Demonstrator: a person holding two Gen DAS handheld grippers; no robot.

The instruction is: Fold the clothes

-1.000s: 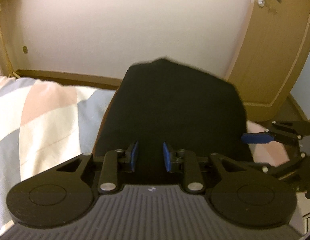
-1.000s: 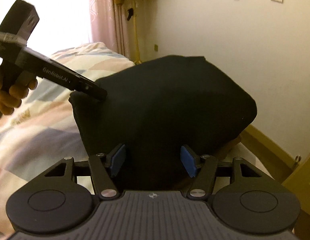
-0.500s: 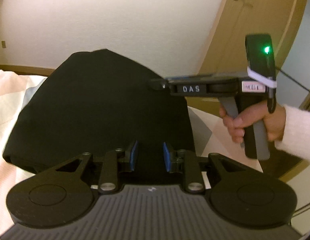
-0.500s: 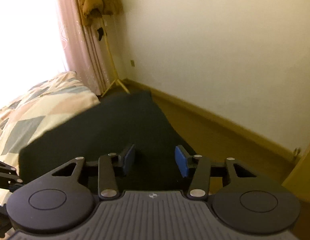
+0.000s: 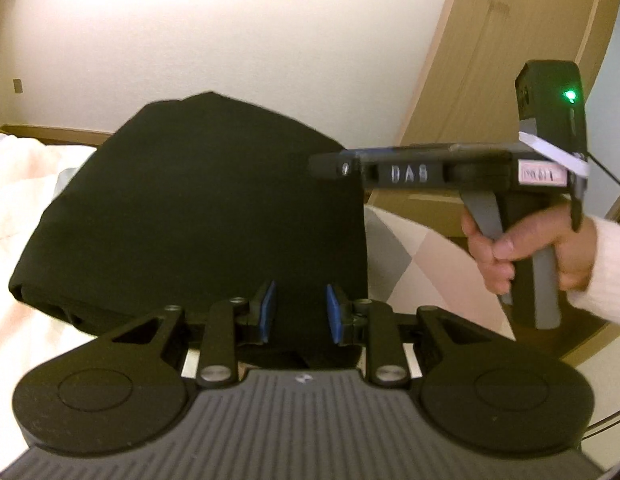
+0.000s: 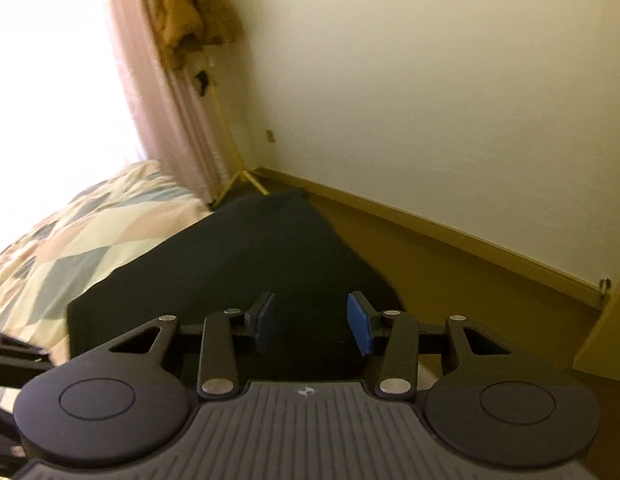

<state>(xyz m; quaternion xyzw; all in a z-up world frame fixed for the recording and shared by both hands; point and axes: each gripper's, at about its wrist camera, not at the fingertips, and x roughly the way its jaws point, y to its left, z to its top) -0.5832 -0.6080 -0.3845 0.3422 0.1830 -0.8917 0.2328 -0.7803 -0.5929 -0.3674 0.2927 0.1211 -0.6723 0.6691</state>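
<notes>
Left wrist view.
- Left gripper [image 5: 300, 312]: blue-padded fingers [image 5: 268, 310] stand apart with a gap between them. Black cloth fills the gap, but no pad is seen pressing on it, so whether anything is held cannot be told.
- Black garment [image 5: 206, 216]: a folded, rounded dark mass lying on the bed, centre of the frame, reaching from just in front of the fingers to the far edge of the bed. Stacked layers show along its near left edge.
- Bedcover [image 5: 410, 248]: pale patchwork of cream, pink and grey, visible left and right of the garment.
- Right gripper [image 5: 334, 168]: seen side-on at right, its body level and its tip at the garment's far right edge. Its fingers are edge-on here, so their gap cannot be read from this view.
- Right hand [image 5: 526, 248]: wrapped round the grey handle, with a white fuzzy sleeve [image 5: 606, 276] at the wrist. A green light glows on the upright black unit above the handle.
- Wooden door [image 5: 510, 60] with a metal lever handle, far right; a plain pale wall fills the rest.

Right wrist view.
- Right gripper [image 6: 312, 326]: blue pads set wide apart, closed on nothing.
- Black garment [image 6: 238, 264]: lies flat beneath and beyond the fingers, along the right edge of the bed.
- Bedcover [image 6: 90, 236]: left of the garment.
- Pink curtain [image 6: 162, 92] by a bright window, far left.
- Brown cloth [image 6: 186, 12] hung on a yellow stand.
- Brown floor [image 6: 450, 276] and skirting, right.
</notes>
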